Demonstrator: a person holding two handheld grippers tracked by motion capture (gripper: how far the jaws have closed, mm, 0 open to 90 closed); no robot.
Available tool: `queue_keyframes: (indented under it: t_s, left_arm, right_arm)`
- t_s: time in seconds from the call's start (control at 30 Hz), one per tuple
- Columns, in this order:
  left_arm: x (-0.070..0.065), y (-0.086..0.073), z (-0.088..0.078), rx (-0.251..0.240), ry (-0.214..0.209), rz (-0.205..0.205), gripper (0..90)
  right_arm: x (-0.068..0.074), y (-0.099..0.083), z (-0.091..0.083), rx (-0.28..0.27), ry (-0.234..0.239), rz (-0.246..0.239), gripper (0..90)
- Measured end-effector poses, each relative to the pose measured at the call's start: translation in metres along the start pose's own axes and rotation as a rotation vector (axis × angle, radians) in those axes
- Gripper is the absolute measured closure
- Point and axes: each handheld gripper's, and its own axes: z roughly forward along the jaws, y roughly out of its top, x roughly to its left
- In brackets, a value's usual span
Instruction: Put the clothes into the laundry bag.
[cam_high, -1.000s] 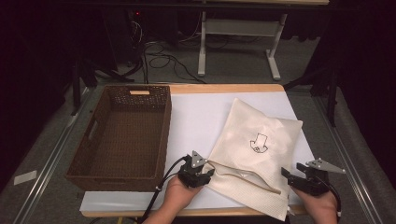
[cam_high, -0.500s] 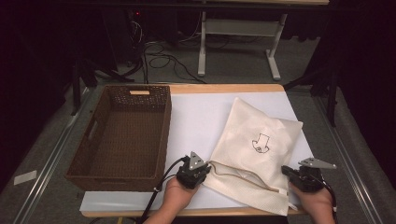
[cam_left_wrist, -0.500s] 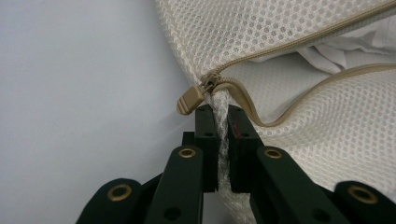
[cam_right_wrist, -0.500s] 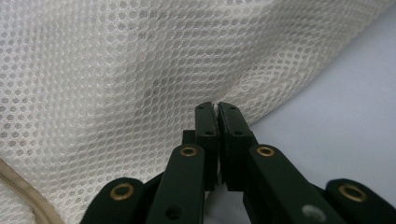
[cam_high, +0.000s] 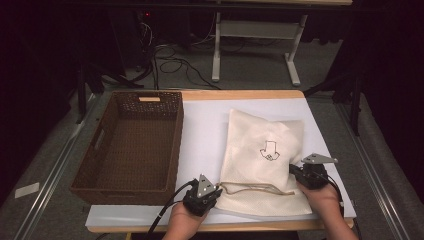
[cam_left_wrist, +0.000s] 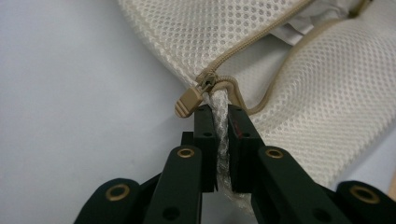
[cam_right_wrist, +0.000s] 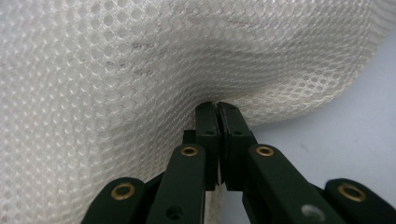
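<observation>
White sheeting (cam_high: 210, 130) is covering the table from above, a wicker basket (cam_high: 132, 142) sitting left and the mesh bag (cam_high: 262, 160) lying right, near the person. Left gripper (cam_left_wrist: 218, 112) is pinching bag fabric beside the zipper pull (cam_left_wrist: 189, 100). Right gripper (cam_right_wrist: 217, 108) is pinching the mesh edge. Likely next: lifting the bag evenly toward the basket.
</observation>
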Motion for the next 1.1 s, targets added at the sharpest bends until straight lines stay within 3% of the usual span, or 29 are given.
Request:
queue_keyframes:
  t_s: [0.23, 0.43, 0.67, 0.9, 1.1]
  left_arm:
    - [-0.006, -0.005, 0.0, 0.007, -0.01, 0.015, 79.9]
    - [-0.007, -0.005, -0.001, 0.012, -0.001, 0.02, 73.1]
    - [-0.005, -0.001, -0.007, -0.013, 0.03, 0.001, 51.3]
    - [0.008, 0.009, -0.023, -0.089, 0.081, -0.037, 36.9]
    - [0.012, 0.017, -0.035, -0.149, 0.11, -0.05, 26.3]
  right_arm:
    - [-0.003, 0.008, 0.006, -0.003, -0.013, -0.031, 89.2]
    - [-0.01, 0.0, -0.001, 0.004, -0.009, -0.007, 89.1]
    - [-0.013, -0.007, -0.009, -0.002, -0.017, 0.018, 86.2]
    - [-0.005, -0.004, -0.033, -0.093, -0.002, 0.018, 67.4]
    - [0.017, 0.0, -0.06, -0.207, 0.015, -0.014, 46.1]
